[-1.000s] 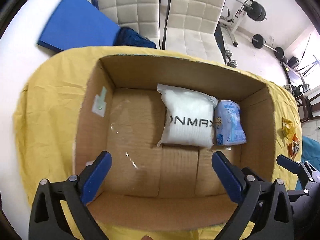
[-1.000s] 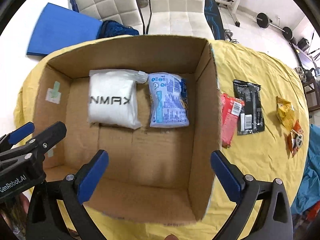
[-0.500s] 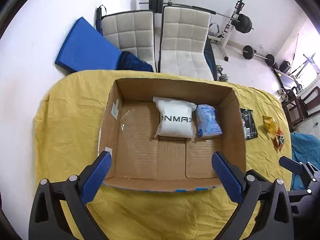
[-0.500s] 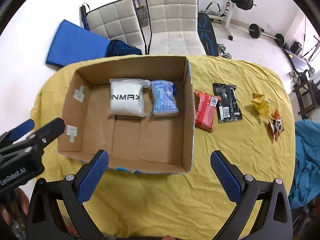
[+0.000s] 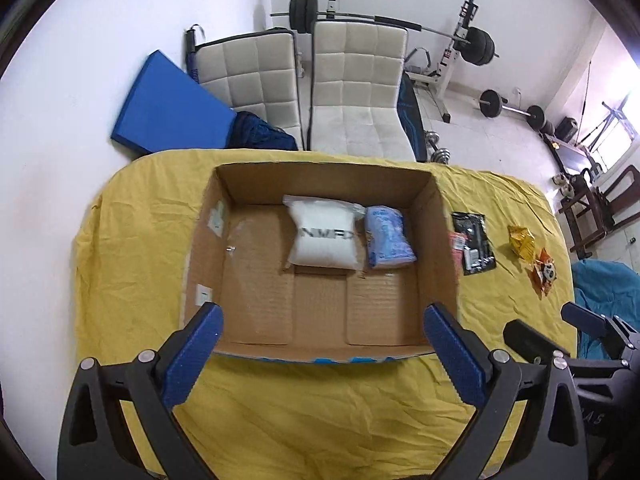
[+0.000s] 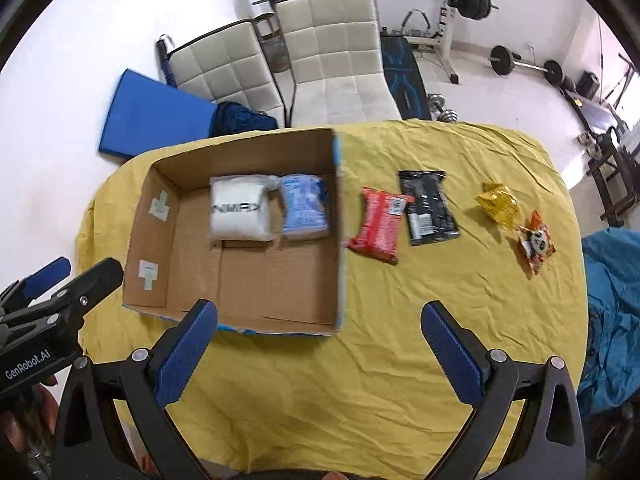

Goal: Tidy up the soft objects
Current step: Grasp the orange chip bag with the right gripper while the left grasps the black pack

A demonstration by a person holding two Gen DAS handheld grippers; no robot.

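Observation:
An open cardboard box [image 5: 204, 248] [image 6: 338, 240] stands on the yellow tablecloth. Inside at its far side lie a white packet [image 5: 322, 238] [image 6: 238, 212] and a light blue packet [image 5: 388, 238] [image 6: 304, 210]. To the right of the box on the cloth lie a red packet [image 6: 378, 226] [image 5: 455, 240], a black packet [image 6: 428, 208] [image 5: 472, 240], a yellow packet [image 6: 498, 204] [image 5: 521, 238] and an orange packet [image 6: 536, 246] [image 5: 544, 274]. My left gripper [image 5: 320, 340] is open and empty, above the box's near edge. My right gripper [image 6: 320, 338] is open and empty, above the cloth near the box's near right corner.
The yellow cloth [image 6: 360, 380] covers a rounded table. Two white padded chairs [image 5: 356, 92] and a blue mat [image 5: 164, 108] stand behind it. Weight equipment [image 5: 472, 48] is at the back right. A teal fabric [image 6: 612, 320] lies at the right edge.
Both grippers have drawn back and up from inside the box, so the whole box and the packets beside it now show. Both stayed open and empty.

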